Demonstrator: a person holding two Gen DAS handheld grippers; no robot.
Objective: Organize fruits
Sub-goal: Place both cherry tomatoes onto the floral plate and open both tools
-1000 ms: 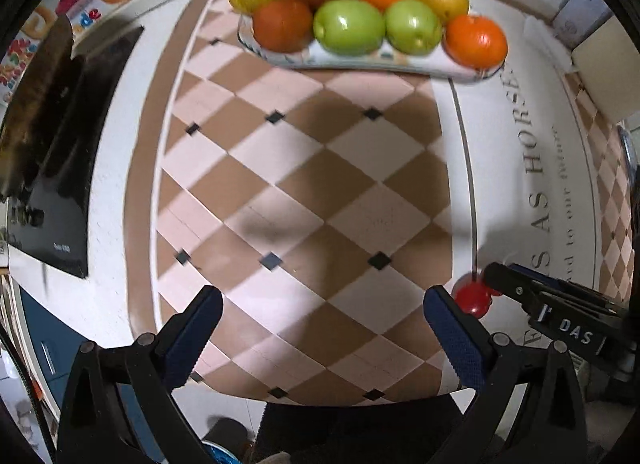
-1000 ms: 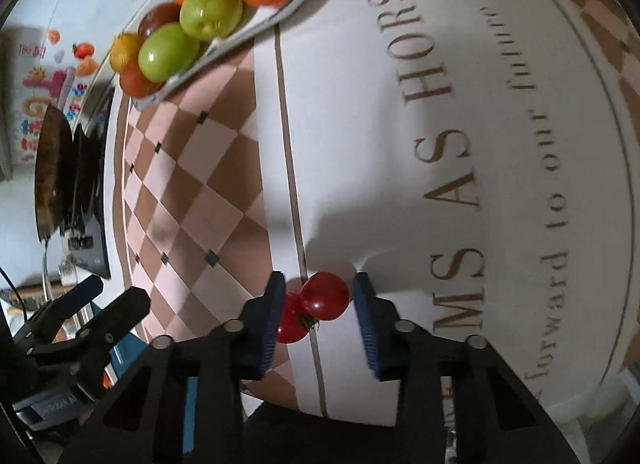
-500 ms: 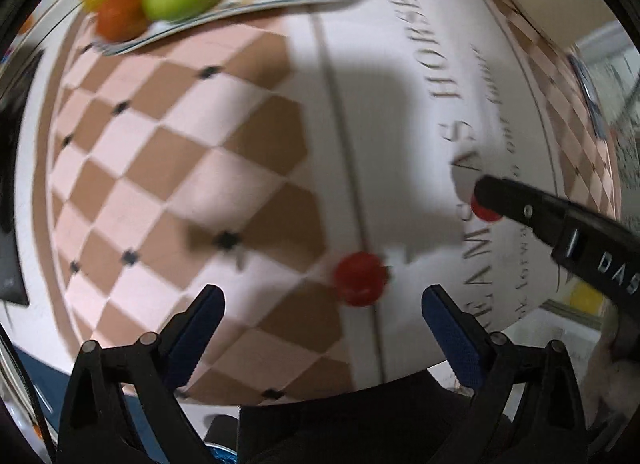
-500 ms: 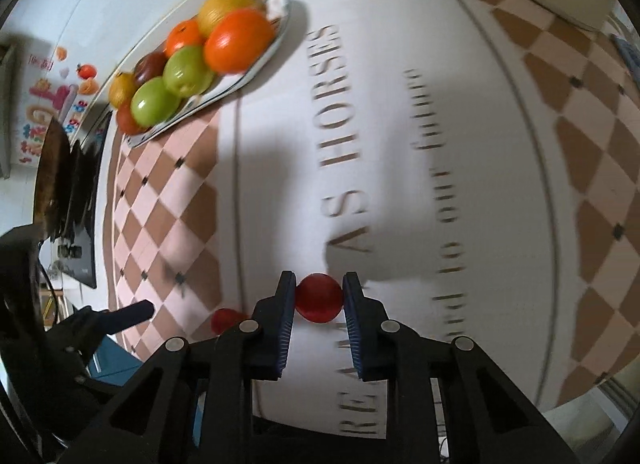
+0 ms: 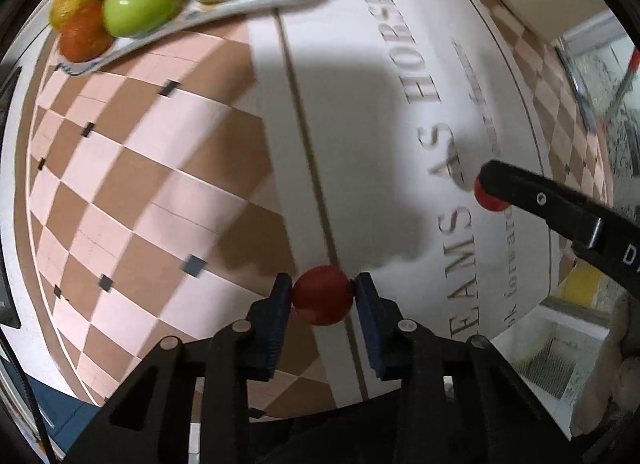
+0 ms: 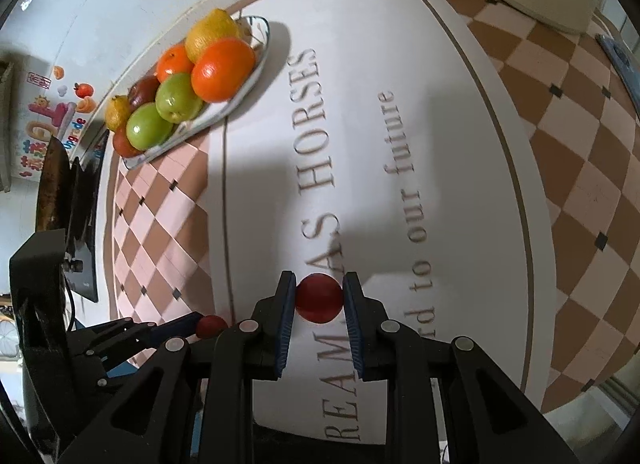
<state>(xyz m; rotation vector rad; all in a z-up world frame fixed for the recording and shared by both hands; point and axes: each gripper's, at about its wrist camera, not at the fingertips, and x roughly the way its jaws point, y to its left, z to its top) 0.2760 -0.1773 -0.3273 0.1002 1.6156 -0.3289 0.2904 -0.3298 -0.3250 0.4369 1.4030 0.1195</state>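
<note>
A lettered, checkered tablecloth point(image 6: 400, 111) carries the fruit plate point(image 6: 256, 63).

Both cameras ride low behind their own fingers and look forward and down along them, close over the table point(image 5: 360, 111). The left view has its gripper point(image 5: 323, 296) at bottom centre, the fruit plate point(image 5: 224, 11) at the upper left edge, and the right gripper point(image 5: 496, 191) coming in from the right edge. The right view faces much the same way: its gripper point(image 6: 319, 298) sits at bottom centre, the plate point(image 6: 256, 63) in the upper left, and the left gripper point(image 6: 200, 324) at lower left. Both views share the lettering on the cloth, the chequered squares and the plate.
</note>
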